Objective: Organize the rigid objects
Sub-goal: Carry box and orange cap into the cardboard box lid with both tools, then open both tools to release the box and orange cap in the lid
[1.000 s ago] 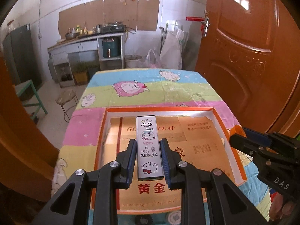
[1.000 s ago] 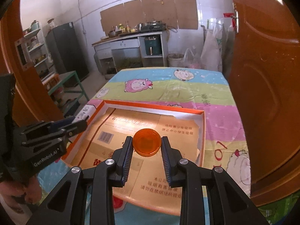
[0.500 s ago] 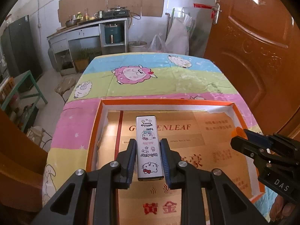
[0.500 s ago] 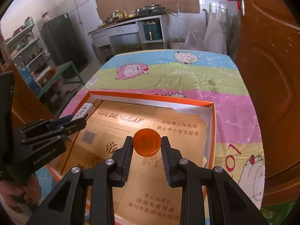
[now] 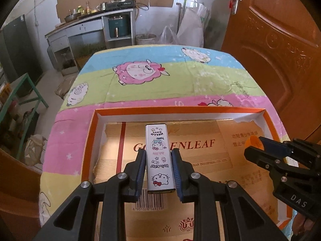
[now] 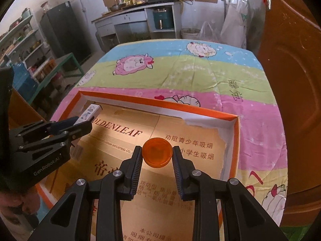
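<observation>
A cartoon-printed tablecloth bears an orange-rimmed tray lined with printed cardboard. Above the tray's left part, the left gripper clamps a slim Hello Kitty tin. To its right, the right gripper pinches a small orange cap.

Table: carries the tray on its near half, under a cloth.
Tray: a cardboard sheet lies flat inside it.
Left gripper: over the tray's left part, the tin case between its jaws.
Right gripper: over the tray's right part, the round lid between its jaws.
Behind the table: a counter along the far wall.
Right of the table: a door.
Left of the table: shelves.
</observation>
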Demonstrator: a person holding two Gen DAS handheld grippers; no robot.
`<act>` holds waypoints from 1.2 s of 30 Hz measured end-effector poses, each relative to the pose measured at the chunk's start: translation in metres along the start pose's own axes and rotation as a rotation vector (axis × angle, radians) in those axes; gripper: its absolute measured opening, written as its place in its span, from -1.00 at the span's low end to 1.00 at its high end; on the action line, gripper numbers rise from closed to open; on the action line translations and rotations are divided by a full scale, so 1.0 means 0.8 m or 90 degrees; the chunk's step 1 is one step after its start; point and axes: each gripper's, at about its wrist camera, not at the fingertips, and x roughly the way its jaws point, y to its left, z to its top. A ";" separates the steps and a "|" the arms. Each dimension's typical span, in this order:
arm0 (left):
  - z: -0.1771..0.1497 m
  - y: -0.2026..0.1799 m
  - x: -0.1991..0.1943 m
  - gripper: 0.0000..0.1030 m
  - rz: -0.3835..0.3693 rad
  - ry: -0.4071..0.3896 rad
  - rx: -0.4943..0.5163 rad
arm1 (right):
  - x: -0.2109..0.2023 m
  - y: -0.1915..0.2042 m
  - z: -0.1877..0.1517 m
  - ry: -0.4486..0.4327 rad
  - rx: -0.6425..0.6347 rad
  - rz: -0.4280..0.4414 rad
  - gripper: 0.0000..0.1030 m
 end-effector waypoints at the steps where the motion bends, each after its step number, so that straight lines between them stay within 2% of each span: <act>1: 0.000 0.001 0.003 -0.49 -0.004 0.006 -0.001 | 0.003 0.000 0.000 0.003 -0.001 -0.002 -0.40; 22: -0.002 0.003 0.029 -0.48 -0.005 0.039 -0.001 | 0.032 -0.006 -0.001 0.031 0.008 -0.005 -0.40; 26: -0.003 -0.001 0.030 -0.47 0.012 0.038 0.019 | 0.034 -0.005 -0.002 0.030 0.005 -0.006 -0.39; 28: -0.004 -0.003 0.030 -0.46 0.016 0.035 0.027 | 0.033 -0.007 -0.002 0.028 0.010 0.002 -0.27; 30: -0.004 0.000 0.030 -0.43 0.003 0.033 0.026 | 0.031 -0.009 -0.003 0.024 0.017 0.003 0.21; 32: -0.004 0.005 0.029 -0.29 -0.024 0.036 0.022 | 0.028 -0.008 -0.004 0.018 0.016 -0.009 0.26; 36: -0.005 0.001 0.028 -0.05 -0.044 0.038 0.039 | 0.021 -0.007 -0.008 0.016 0.016 -0.006 0.26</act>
